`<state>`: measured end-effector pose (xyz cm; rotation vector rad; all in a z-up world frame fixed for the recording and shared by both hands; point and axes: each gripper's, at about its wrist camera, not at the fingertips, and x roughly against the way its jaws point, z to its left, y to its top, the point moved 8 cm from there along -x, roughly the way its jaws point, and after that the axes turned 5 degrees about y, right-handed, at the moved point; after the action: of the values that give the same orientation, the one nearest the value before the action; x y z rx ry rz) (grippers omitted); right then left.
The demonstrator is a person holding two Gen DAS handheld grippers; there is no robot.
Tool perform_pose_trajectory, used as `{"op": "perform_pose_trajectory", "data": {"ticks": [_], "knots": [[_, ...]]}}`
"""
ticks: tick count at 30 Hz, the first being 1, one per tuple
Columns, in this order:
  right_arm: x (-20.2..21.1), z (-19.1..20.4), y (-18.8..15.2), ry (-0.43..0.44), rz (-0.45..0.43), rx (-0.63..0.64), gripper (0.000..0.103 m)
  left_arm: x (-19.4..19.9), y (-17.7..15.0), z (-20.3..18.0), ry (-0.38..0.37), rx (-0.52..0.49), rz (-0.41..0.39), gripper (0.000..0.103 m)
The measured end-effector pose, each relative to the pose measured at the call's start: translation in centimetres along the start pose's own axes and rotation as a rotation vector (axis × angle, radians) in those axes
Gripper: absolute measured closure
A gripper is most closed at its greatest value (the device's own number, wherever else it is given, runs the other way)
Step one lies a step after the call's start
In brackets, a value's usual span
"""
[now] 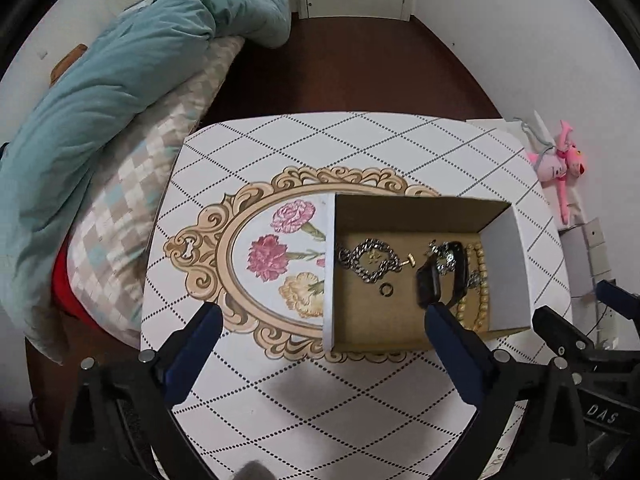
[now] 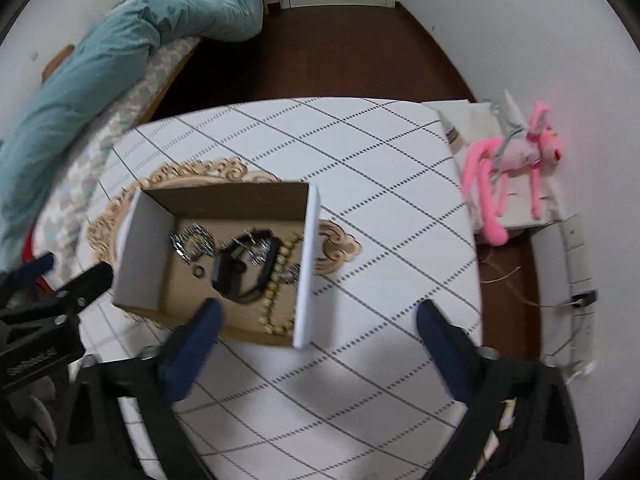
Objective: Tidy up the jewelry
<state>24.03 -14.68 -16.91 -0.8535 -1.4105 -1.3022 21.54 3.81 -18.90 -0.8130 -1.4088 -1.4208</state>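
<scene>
An open cardboard box (image 1: 508,276) stands on the patterned table (image 1: 248,152). Inside lie a silver chain bracelet (image 1: 370,260), a small dark ring (image 1: 386,289), a black smartwatch (image 1: 436,280) and a beige bead necklace (image 1: 480,280). My left gripper (image 1: 322,318) is open and empty, held above the table just before the box's left side. In the right wrist view the box (image 2: 308,264) holds the same watch (image 2: 244,270) and beads (image 2: 276,292). My right gripper (image 2: 316,320) is open and empty above the box's near right corner.
A bed with a teal duvet (image 1: 120,80) and checked pillow (image 1: 140,200) lies left of the table. A pink plush toy (image 2: 512,164) lies on a white surface at the right, by the wall. Dark wooden floor (image 1: 360,68) lies beyond the table.
</scene>
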Motion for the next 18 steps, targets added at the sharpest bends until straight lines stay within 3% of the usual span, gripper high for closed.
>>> {"op": "perform_pose_trajectory", "data": {"ticks": [10, 18], "knots": [[0.6, -0.1, -1.8, -0.048, -0.023, -0.008, 0.0, 0.8, -1.5, 0.4, 0.008, 0.022, -0.008, 0.0], [5.9, 0.3, -2.4, -0.047, -0.113, -0.024, 0.0, 5.7, -2.5, 0.9, -0.007, 0.04, -0.096, 0.0]]}}
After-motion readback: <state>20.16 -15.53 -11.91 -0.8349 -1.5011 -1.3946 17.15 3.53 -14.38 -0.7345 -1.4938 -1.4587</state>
